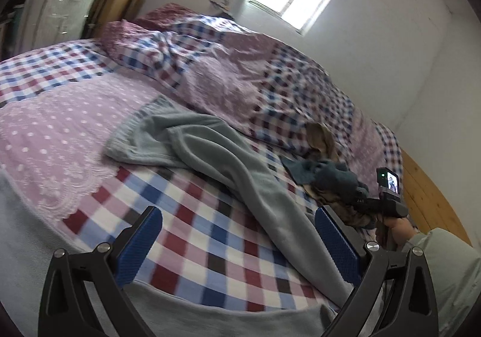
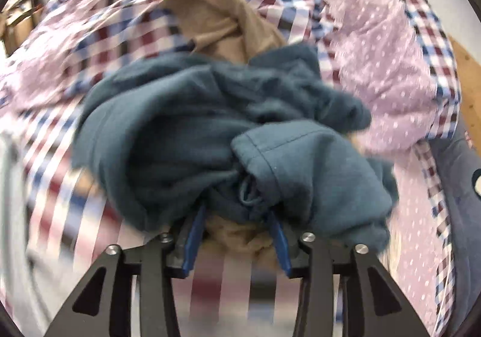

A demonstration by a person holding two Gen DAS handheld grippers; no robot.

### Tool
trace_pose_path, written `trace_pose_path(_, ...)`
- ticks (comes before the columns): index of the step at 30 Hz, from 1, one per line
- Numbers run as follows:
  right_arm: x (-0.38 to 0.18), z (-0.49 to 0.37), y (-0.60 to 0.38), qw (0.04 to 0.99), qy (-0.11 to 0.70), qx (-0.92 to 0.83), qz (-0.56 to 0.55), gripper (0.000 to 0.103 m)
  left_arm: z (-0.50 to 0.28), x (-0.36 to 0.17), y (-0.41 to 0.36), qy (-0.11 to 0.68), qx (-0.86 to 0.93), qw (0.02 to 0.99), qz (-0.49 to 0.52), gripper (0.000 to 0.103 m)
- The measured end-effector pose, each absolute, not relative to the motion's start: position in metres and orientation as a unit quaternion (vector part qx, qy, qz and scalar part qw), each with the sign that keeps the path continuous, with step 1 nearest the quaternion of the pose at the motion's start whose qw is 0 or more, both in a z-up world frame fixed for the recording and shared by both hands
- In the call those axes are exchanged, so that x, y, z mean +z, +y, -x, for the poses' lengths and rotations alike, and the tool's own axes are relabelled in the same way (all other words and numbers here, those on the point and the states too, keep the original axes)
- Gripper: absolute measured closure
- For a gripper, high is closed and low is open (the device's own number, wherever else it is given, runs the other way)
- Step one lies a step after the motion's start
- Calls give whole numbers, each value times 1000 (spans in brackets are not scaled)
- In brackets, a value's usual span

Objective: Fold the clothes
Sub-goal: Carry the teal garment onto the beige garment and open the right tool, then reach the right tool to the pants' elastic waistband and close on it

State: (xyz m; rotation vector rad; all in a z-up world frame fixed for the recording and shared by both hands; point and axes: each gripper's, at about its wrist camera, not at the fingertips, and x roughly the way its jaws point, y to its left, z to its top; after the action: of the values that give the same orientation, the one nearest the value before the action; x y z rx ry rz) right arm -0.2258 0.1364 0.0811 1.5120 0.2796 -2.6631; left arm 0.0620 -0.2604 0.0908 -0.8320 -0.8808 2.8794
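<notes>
Clothes lie loose on the bed (image 1: pixel 192 234), none of them showing a finished fold. Seen from the left wrist, the left gripper (image 1: pixel 237 243) hovers over the checked sheet near the bed's near edge with its jaws spread wide and nothing between them. A pale grey-green garment (image 1: pixel 210 150) sprawls from the middle of the bed toward that edge, rumpled, one long part running between the jaws' blue pads. Toward the foot of the bed, the right gripper (image 1: pixel 387 204) reaches into a small heap.

Seen from the right wrist, the right gripper (image 2: pixel 237 216) has its jaws partly closed around a bunched fold of the teal garment (image 2: pixel 210 114), which sits crumpled on a tan garment (image 2: pixel 222 24). The picture is motion-blurred. As I judge it, all the folding visible here is left to do: three garments, all unflattened.
</notes>
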Motion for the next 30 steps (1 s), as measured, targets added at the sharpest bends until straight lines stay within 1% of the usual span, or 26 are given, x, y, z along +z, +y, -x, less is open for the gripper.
trace_pose_path(3, 91, 174, 145, 53, 92, -856, -506, 49, -61, 91, -257, -296, 917, 20, 268, 0)
trace_pose_path(8, 128, 87, 138, 109, 94, -863, -484, 47, -63, 92, -261, -314, 913, 17, 262, 0)
trace_pose_path(12, 152, 42, 133, 147, 126, -863, -467, 44, -61, 92, -264, -335, 905, 25, 260, 0)
trace_pose_path(14, 162, 38, 158, 129, 116, -871, -460, 41, -60, 91, -263, -344, 901, 30, 262, 0)
trace_pose_path(18, 177, 40, 227, 67, 74, -882, -461, 38, -60, 95, -256, -322, 910, 33, 259, 0)
trace_pose_path(23, 156, 70, 317, 4, 6, -866, -501, 37, -57, 94, -250, -317, 913, 30, 256, 0)
trace_pose_path(27, 123, 96, 357, 14, -37, -853, -521, 37, -55, 94, -246, -312, 915, 28, 254, 0)
trace_pose_path(30, 101, 106, 362, 41, -52, -848, -526, 37, -54, 93, -243, -309, 917, 26, 252, 0)
